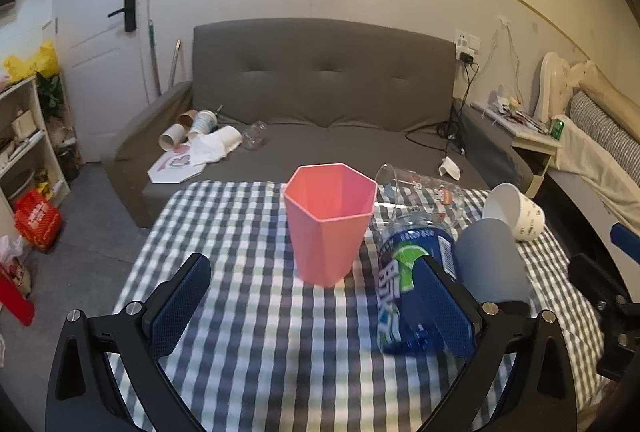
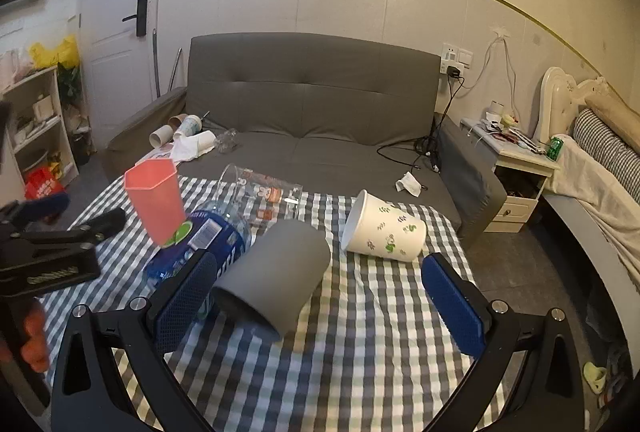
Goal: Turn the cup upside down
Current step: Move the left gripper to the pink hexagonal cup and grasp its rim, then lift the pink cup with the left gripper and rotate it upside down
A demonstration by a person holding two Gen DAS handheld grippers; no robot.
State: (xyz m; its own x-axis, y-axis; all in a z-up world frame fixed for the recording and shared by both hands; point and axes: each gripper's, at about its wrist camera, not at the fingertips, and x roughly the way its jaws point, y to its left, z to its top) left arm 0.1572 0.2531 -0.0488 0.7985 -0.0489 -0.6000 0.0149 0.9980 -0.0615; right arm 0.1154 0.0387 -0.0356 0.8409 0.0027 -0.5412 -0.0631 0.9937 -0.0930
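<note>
A pink hexagonal cup [image 1: 329, 222] stands upright, mouth up, on the checked tablecloth [image 1: 248, 352]; it also shows in the right wrist view [image 2: 157, 201] at the left. My left gripper [image 1: 312, 306] is open and empty, a short way in front of the pink cup. My right gripper [image 2: 320, 296] is open and empty, with a grey cup [image 2: 276, 274] lying on its side between and just beyond its fingers. The left gripper shows in the right wrist view [image 2: 60, 244] at the left edge.
A blue-labelled plastic bottle [image 1: 412, 272] lies beside the pink cup. A clear glass measuring jug [image 2: 260, 192] and a white patterned paper cup [image 2: 384, 230] lie on their sides. A grey sofa [image 1: 320, 92] stands behind the table, a nightstand [image 2: 516, 168] at the right.
</note>
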